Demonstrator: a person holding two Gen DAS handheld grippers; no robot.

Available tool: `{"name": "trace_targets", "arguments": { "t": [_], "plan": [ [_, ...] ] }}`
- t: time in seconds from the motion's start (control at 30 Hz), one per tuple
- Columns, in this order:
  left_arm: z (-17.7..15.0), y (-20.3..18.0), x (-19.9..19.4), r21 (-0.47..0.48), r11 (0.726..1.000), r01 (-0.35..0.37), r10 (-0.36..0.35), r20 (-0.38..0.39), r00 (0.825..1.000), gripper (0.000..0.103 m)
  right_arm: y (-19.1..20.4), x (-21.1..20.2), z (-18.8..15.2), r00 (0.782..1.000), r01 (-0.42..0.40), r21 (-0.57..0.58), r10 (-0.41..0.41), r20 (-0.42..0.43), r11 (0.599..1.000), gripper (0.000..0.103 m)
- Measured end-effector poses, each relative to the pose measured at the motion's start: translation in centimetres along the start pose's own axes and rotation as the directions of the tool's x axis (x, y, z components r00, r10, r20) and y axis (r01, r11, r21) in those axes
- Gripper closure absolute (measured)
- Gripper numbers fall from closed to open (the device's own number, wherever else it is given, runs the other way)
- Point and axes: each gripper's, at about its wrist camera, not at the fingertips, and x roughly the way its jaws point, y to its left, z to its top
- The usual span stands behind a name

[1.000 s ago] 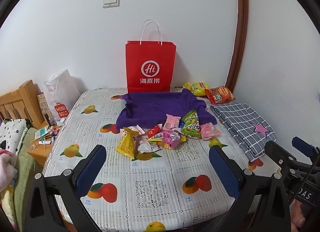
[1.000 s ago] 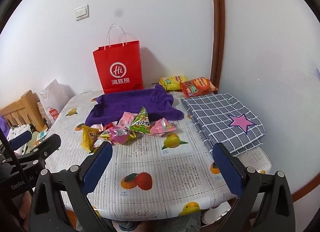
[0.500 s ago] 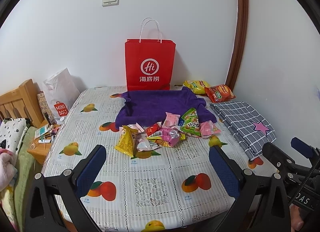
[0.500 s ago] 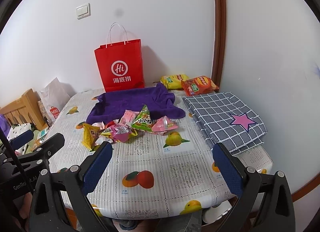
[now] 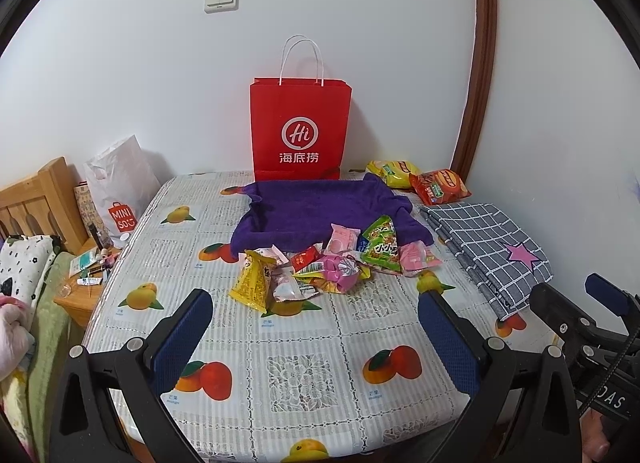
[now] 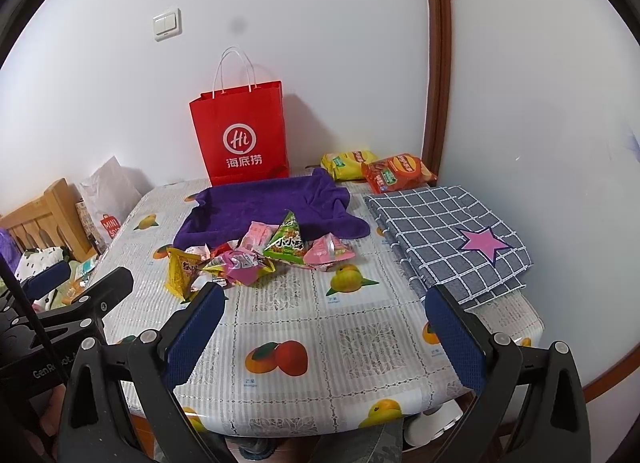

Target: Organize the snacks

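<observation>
Two hand-held grippers hover low over the near edge of a surface (image 5: 304,379) covered in a glossy cloth printed with fruit and lace squares. In the left wrist view the left gripper (image 5: 316,327) fills the lower frame, its jaws spread wide and empty, blue textured pads facing each other; the right gripper's black frame shows at the lower right edge. In the right wrist view the right gripper (image 6: 324,323) sits the same way, jaws spread wide and holding nothing. At the far left a white plastic bag (image 5: 120,187) reads "MINISO" beside a wooden bed frame (image 5: 36,203). At upper centre a red paper bag (image 5: 300,127) with white cord handles stands upright against the wall, printed with "Hi" in a circle and Chinese characters. In front of it lies a rumpled purple towel (image 5: 320,211). The snacks (image 5: 332,263), a loose pile of crinkled foil packets in yellow, red, pink and green, lie mid-frame at the towel's near edge, well beyond both grippers. Further right, a yellow chip bag (image 5: 392,173) and a red chip bag (image 5: 440,185) rest near the wall, and a folded grey checked cloth (image 5: 480,239) bears a pink star.
</observation>
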Motion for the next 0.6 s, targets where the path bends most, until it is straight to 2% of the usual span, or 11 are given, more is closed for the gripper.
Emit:
{"name": "trace_targets", "arguments": {
  "t": [0.6],
  "plan": [
    [-0.08, -0.15, 0.01, 0.001, 1.0, 0.002, -0.002, -0.005, 1.0, 0.0, 0.14, 0.01, 0.05, 1.0, 0.008, -0.006, -0.008, -0.003, 1.0, 0.003]
  ]
}}
